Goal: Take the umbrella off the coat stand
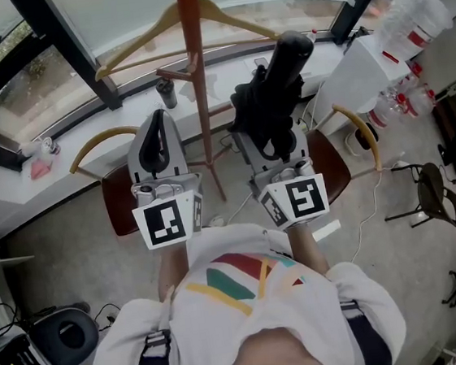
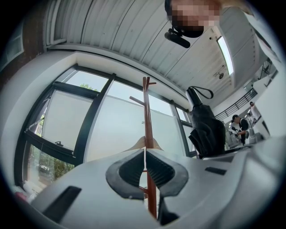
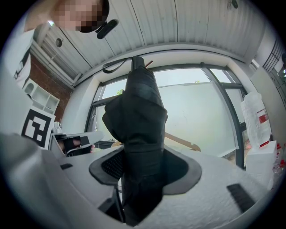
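Two grippers are up in front of the person's chest, one in each hand. The right gripper [image 3: 142,167] is clamped around a folded black fabric umbrella [image 3: 139,112], with its dark pads squeezing the lower part from both sides. The umbrella stands roughly upright out of the jaws, and a thin black wrist strap [image 3: 114,67] loops off its top end.

The left gripper [image 2: 145,151] has its ribbed pads pressed together with nothing between them. It sits just left of the right one.

The reddish-brown wooden coat stand [image 1: 195,75] is on the far side of both grippers, next to the white window ledge [image 1: 15,177]. The umbrella is to the right of the pole and apart from it, so it's off the stand and only the gripper has it. A pale wooden clothes hanger [image 1: 153,30] sits across the pole higher up.

Down on the floor, a chair with a curved wooden back and dark brown seat [image 1: 118,200] is to the left of the stand's base. A similar one shows on the right, mostly hidden behind the right gripper.
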`<state>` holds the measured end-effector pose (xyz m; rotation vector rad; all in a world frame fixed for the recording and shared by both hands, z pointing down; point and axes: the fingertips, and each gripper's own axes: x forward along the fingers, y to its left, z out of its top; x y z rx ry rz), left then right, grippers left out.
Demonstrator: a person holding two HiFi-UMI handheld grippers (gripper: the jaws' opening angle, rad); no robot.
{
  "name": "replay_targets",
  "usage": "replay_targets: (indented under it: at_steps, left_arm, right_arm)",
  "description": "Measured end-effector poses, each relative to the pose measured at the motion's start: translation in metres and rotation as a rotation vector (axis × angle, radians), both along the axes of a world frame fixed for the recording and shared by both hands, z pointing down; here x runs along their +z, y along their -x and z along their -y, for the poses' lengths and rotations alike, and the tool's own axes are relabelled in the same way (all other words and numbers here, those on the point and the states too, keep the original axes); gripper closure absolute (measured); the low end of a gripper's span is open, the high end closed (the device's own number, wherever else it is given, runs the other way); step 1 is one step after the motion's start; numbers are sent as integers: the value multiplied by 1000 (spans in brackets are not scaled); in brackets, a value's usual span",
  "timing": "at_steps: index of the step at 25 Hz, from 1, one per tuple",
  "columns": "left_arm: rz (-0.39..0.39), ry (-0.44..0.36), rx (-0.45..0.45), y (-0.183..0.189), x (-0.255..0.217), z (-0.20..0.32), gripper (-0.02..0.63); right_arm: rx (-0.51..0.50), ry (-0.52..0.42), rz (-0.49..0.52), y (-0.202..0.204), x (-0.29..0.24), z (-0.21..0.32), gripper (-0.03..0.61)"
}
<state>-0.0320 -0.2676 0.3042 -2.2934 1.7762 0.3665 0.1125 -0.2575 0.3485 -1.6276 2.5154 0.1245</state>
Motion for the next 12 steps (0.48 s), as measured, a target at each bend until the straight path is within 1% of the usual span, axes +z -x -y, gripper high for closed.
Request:
replay_targets:
  at_steps: [12]
  left_arm:
    - [2, 8, -11, 4, 3, 5, 603]
  right_arm:
    - [3, 8, -2, 0, 2, 8, 353]
